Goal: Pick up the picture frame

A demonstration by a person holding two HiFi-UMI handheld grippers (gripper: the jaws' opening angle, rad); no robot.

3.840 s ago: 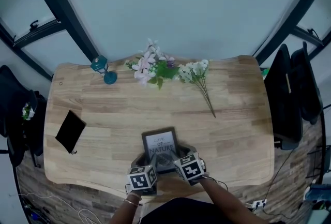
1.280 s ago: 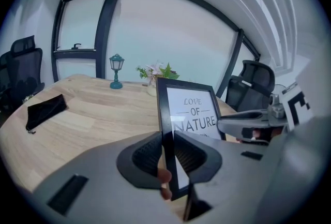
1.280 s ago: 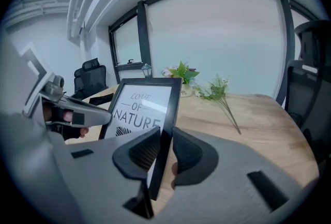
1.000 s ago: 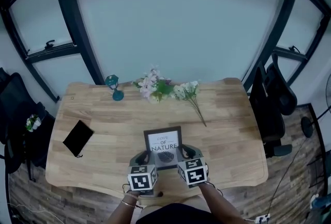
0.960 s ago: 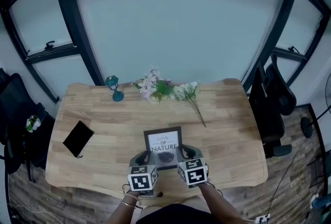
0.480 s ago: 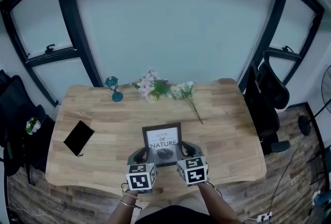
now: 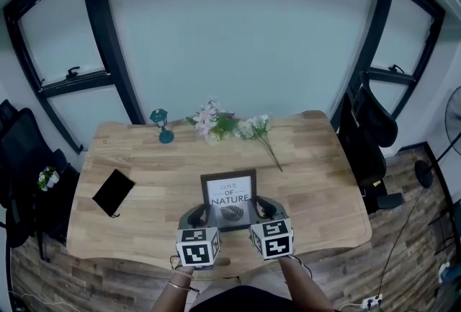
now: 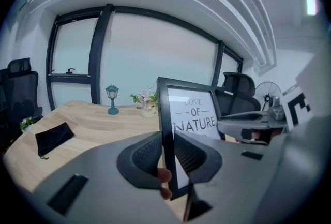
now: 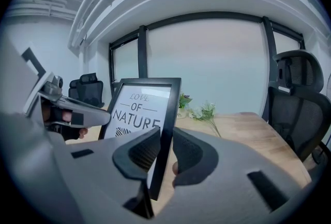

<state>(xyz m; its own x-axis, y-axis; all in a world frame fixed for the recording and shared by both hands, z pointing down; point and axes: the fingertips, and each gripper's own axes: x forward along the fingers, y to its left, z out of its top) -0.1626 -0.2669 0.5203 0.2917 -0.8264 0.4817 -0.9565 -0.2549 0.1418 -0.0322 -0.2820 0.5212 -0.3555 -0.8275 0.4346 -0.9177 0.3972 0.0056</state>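
Firmly, my left gripper and right gripper each clamp a lower side edge of the black picture frame, upright between them. It looks light, rigid, probably glazed and fragile, so gripping the edges seems safest.

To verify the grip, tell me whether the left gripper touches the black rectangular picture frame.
Touching. In the left gripper view, the left gripper clamps the black rectangular picture frame between its fingers.
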